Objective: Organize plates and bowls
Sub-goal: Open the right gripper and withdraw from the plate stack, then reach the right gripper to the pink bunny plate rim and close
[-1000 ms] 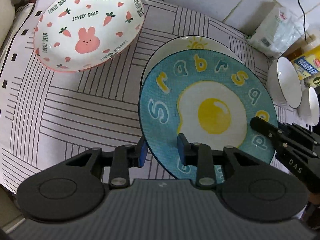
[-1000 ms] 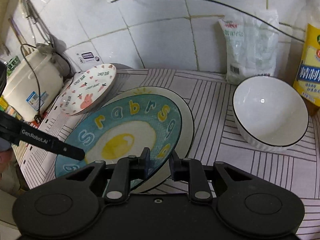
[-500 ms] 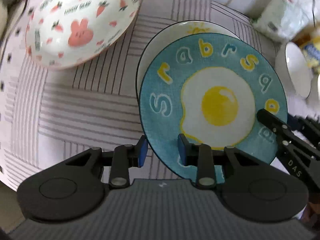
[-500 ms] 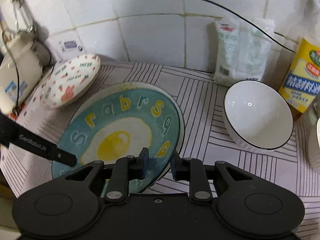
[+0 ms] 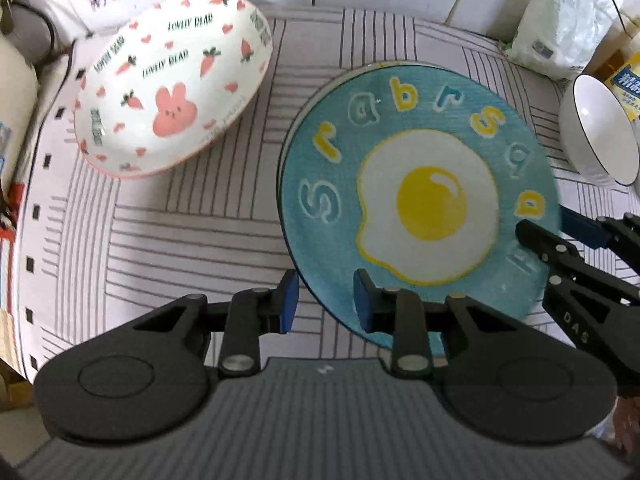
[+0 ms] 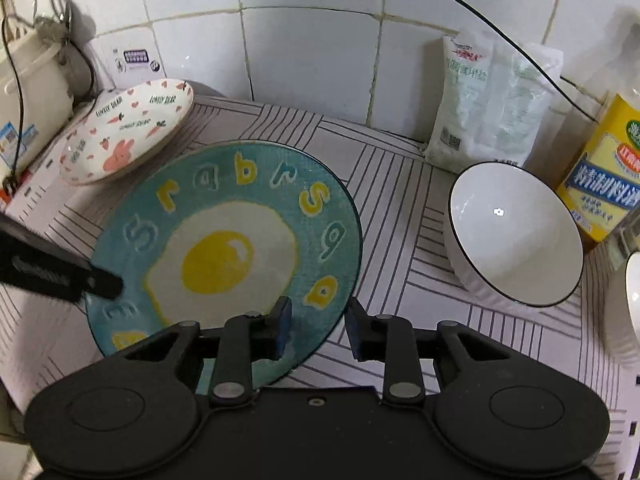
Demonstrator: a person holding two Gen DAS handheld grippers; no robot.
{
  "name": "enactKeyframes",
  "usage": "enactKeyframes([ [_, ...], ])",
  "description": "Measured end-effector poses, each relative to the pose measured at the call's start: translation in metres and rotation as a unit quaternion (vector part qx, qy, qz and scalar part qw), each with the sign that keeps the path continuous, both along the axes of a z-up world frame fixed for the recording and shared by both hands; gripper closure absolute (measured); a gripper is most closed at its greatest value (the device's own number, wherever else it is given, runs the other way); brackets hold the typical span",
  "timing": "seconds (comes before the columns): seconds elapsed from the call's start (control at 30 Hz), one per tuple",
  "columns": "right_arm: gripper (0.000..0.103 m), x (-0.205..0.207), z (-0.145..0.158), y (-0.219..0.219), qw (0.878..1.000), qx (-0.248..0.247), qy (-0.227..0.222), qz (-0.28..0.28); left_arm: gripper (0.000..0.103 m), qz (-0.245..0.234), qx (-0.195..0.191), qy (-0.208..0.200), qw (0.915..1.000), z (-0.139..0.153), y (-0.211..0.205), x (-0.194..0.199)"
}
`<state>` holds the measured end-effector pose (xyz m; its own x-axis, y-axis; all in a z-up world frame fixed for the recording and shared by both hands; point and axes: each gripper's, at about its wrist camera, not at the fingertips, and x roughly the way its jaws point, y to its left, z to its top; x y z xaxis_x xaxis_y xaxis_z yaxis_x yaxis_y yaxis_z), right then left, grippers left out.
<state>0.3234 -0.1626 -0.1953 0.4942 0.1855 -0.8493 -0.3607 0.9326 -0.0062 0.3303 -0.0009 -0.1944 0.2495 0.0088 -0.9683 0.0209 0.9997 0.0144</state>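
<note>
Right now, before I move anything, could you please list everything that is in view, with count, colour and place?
egg plate: 1, blue with a fried egg and letters, middle of the cloth
rabbit plate: 1, white with pink rabbit and carrots, far left, tilted
bowls: 2, white with dark rims, right side; one is cut off by the picture's edge
bag: 1, white, against the wall
package: 1, yellow, far right
appliance: 1, white, far left
cable: 1, black, along the wall
cloth: 1, white with dark stripes, under the dishes
left gripper: 1, black, jaws apart astride the egg plate's near rim
right gripper: 1, black, jaws apart astride its right rim
</note>
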Motion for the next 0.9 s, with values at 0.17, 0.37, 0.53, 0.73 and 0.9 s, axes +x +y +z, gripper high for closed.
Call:
enactKeyframes([
  [0.17,0.070,-0.008,0.022,-0.002,1.000,0.016,0.000,-0.008,0.075,0.013,-0.006,-0.028,0.9995,0.027,0.013,-0.010],
  [0.37,0.070,-0.035,0.070,-0.001,0.998,0.048,-0.026,0.010,0.075,0.004,-0.001,-0.079,0.9969,0.079,0.031,-0.035],
  [0.53,0.062,-0.060,0.104,0.004,0.994,0.095,-0.049,0.027,0.075,-0.011,0.014,-0.112,0.9935,0.114,0.051,-0.053],
  [0.73,0.053,-0.079,0.137,0.023,0.984,0.152,-0.081,0.049,0.073,-0.022,0.008,-0.139,0.9900,0.143,0.082,-0.071],
  [0.9,0.043,-0.085,0.150,0.051,0.977,0.165,-0.111,0.072,0.070,-0.015,-0.012,-0.160,0.9869,0.155,0.118,-0.080],
])
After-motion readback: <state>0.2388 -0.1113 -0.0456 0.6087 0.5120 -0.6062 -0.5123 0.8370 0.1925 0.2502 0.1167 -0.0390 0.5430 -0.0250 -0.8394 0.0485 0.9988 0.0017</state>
